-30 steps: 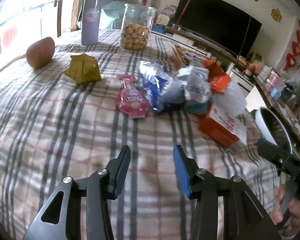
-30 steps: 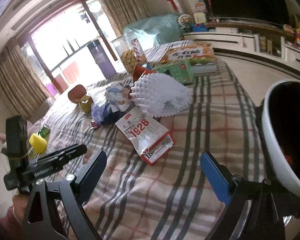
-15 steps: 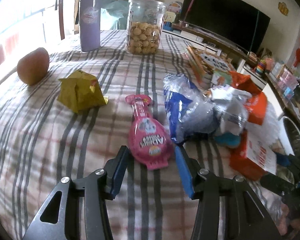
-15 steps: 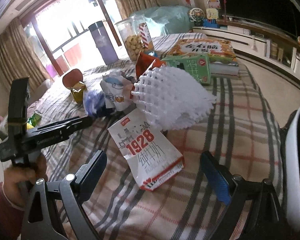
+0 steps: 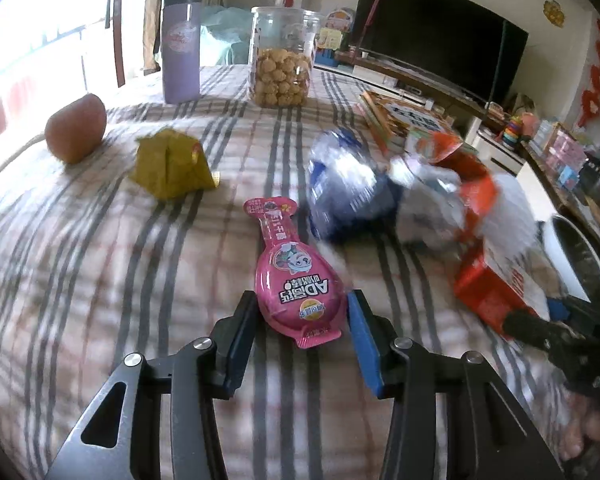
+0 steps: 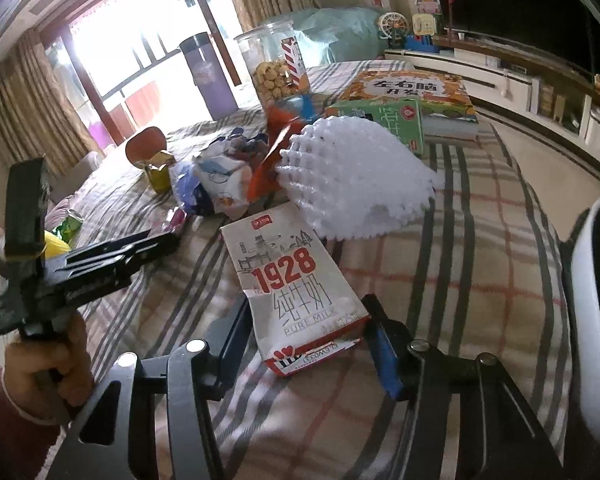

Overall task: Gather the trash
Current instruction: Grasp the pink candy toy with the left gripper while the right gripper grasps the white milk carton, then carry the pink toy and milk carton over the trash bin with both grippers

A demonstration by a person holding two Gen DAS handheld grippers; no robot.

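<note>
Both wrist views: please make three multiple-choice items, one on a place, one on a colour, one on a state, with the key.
1. Where does the milk carton lie?
A. Inside the cookie jar
B. On the plaid cloth, between the right gripper fingers
C. Under the books

2. What colour is the pouch between the left gripper fingers?
A. Pink
B. Green
C. Black

3. How do the left gripper's jaws stand?
A. Shut on the pouch
B. Shut on nothing
C. Open, one finger on each side of the pouch

Key: 1 B, the carton's near end lies between both fingers on the cloth. 2 A, the pouch is bright pink. 3 C, a gap shows beside the pouch on each side.
</note>
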